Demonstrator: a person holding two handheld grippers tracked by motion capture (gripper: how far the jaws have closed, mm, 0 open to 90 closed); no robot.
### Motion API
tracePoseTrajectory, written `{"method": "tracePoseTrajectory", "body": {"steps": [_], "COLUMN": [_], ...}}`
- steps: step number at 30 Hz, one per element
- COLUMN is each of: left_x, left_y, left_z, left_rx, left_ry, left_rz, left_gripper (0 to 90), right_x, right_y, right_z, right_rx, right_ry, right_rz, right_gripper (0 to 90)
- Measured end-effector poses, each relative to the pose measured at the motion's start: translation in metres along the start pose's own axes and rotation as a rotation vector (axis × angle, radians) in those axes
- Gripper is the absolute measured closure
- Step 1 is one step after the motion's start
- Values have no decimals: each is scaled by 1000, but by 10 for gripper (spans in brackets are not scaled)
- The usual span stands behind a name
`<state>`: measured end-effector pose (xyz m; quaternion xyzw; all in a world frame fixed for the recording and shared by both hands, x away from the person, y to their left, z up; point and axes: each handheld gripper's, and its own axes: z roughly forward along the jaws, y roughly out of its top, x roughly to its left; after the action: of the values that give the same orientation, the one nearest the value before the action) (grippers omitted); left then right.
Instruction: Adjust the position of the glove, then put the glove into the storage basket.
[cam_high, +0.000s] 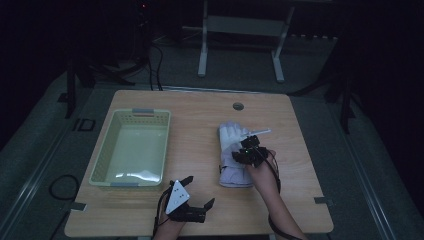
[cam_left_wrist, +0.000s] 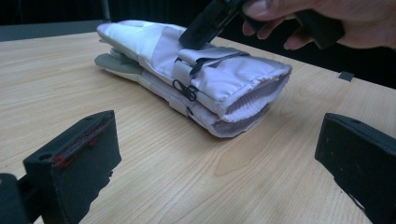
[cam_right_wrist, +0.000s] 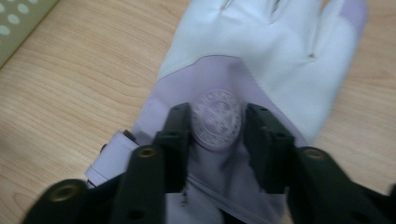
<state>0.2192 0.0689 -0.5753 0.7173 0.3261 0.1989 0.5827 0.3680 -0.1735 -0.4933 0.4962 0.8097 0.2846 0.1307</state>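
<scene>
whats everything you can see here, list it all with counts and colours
gloves: two, white and pale lilac, stacked one on the other right of the table's middle; the top one bears a round emblem
basket: one, pale green with a perforated wall, on the left half of the table, nothing seen inside
table: one, light wood, with a round hole near its far edge
metal stand: one, grey, on the floor behind the table
cables: a few, black, on the floor at far left
left gripper: one, black with a grey plate, near the front edge, jaws wide apart, holding nothing
right gripper: one, black, jaws set down on the top glove either side of the emblem
</scene>
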Motion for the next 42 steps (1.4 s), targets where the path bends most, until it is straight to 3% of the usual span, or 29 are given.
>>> {"method": "tracePoseTrajectory", "body": {"steps": [4, 6, 8, 10, 13, 15, 17, 20, 26, 28, 31, 32, 35, 38, 42], "left_x": [-1, -1, -1, -1, -1, 0, 0, 0, 2, 2, 2, 1, -1, 0, 4], "left_y": [0, 0, 0, 0, 0, 0, 0, 0, 1, 2, 3, 5, 8, 12, 20], "left_z": [0, 1, 1, 1, 1, 1, 1, 1, 2, 4, 7, 8, 9, 9, 11], "left_rx": [3, 3, 3, 4, 4, 4, 4, 5, 20, 32, 65, 85, 91, 97, 116], "left_ry": [3, 5, 7, 7, 8, 9, 12, 14, 8, -6, -29, -23, -18, -8, 4], "left_rz": [5, 5, 3, 3, -1, -3, -6, -13, -19, -23, -22, -14, -27, -30, -52], "left_gripper": [1, 1, 1, 1, 1, 1, 1, 1, 1, 1, 1, 1, 1, 1, 1], "right_x": [-4, -6, -9, -12, -18, -21, -23, -29, -37, -42, -44, -49, -54, -57, -62], "right_y": [-1, -1, -3, -5, -9, -12, -13, -18, -24, -25, -26, -28, -33, -37, -41], "right_z": [-9, -11, -16, -17, -20, -21, -21, -22, -24, -28, -30, -35, -43, -46, -50], "right_rx": [-45, -58, -100, -76, -95, -130, -145, -172, -186, -170, -185, -230, -288, -299, -295], "right_ry": [14, 21, 58, 80, 114, 134, 113, 120, 114, 145, 152, 139, 114, 106, 111], "right_rz": [-16, -18, -13, -22, -38, -66, -108, -161, -171, -154, -154, -182, -242, -269, -260], "right_gripper": [451, 427, 335, 251, 144, 141, 147, 146, 145, 146, 145, 141, 141, 140, 139]}}
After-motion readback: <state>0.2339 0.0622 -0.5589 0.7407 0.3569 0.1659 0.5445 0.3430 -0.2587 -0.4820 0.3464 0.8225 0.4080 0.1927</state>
